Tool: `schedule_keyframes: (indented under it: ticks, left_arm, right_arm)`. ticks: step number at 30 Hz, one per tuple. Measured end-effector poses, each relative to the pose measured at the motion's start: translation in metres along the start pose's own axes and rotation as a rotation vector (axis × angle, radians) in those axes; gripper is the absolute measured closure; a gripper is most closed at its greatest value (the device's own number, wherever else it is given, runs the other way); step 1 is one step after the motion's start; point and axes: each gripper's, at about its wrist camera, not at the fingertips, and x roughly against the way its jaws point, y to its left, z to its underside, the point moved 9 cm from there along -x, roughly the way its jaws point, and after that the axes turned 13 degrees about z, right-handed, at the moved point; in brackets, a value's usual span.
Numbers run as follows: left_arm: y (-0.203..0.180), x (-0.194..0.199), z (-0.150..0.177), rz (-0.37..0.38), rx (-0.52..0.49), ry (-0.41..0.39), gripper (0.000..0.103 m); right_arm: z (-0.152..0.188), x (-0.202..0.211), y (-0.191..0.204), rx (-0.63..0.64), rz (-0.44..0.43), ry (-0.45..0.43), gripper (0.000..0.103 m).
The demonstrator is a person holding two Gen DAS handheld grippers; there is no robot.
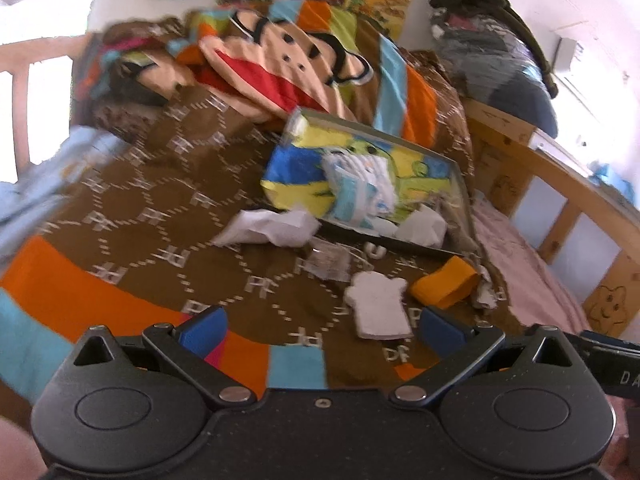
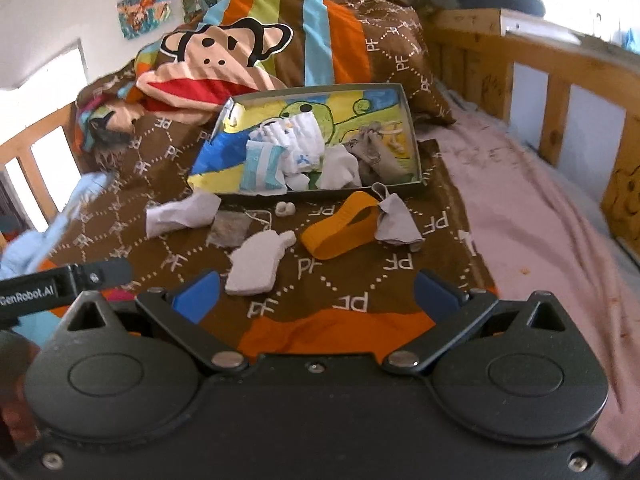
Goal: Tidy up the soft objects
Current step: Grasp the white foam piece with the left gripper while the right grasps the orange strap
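Soft objects lie scattered on the brown patterned blanket point(image 2: 192, 240) of a bed: a white mitten-shaped cloth point(image 2: 256, 264), an orange band point(image 2: 340, 228) bent into a loop, a grey crumpled cloth point(image 2: 396, 224) touching it, and a white sock point(image 2: 180, 214) near the shallow box point(image 2: 408, 116). The box, painted inside with a green figure, holds white, blue and grey rolled cloths. The left gripper point(image 1: 320, 326) and right gripper point(image 2: 318, 290) both hang wide open above the blanket, holding nothing.

left tool point(image 1: 320, 324): black body | blue pads | silver pivots | right tool point(image 2: 316, 292): same
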Motion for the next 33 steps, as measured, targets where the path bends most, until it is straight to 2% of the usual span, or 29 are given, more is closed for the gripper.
schedule_keyframes:
  ticks: [4, 10, 14, 20, 25, 30, 33]
  left_arm:
    - [0.001, -0.024, -0.006, 0.078, 0.037, 0.037, 0.001]
    - [-0.005, -0.072, -0.01, 0.139, -0.042, 0.1, 0.001]
    - [-0.004, -0.1, -0.004, 0.194, -0.055, 0.163, 0.001]
    - [0.011, -0.13, 0.006, 0.223, 0.036, 0.195, 0.007]
    - [0.017, -0.149, 0.014, 0.258, 0.114, 0.233, 0.019]
    - [0.013, -0.162, 0.015, 0.3, 0.172, 0.243, 0.026]
    - [0.014, -0.17, 0.015, 0.3, 0.213, 0.237, 0.032]
  right_arm:
    - [-0.012, -0.025, -0.005, 0.019, -0.025, 0.046, 0.0]
    - [-0.028, -0.086, -0.011, 0.021, -0.098, 0.164, 0.0]
    - [-0.029, -0.127, -0.024, -0.045, -0.123, 0.229, 0.0]
    - [-0.025, -0.161, -0.031, -0.077, -0.16, 0.234, 0.003]
    - [-0.02, -0.183, -0.017, -0.079, -0.196, 0.249, 0.02]
    - [-0.022, -0.202, -0.02, -0.152, -0.217, 0.249, 0.022]
    - [-0.023, -0.213, -0.018, -0.187, -0.219, 0.23, 0.022]
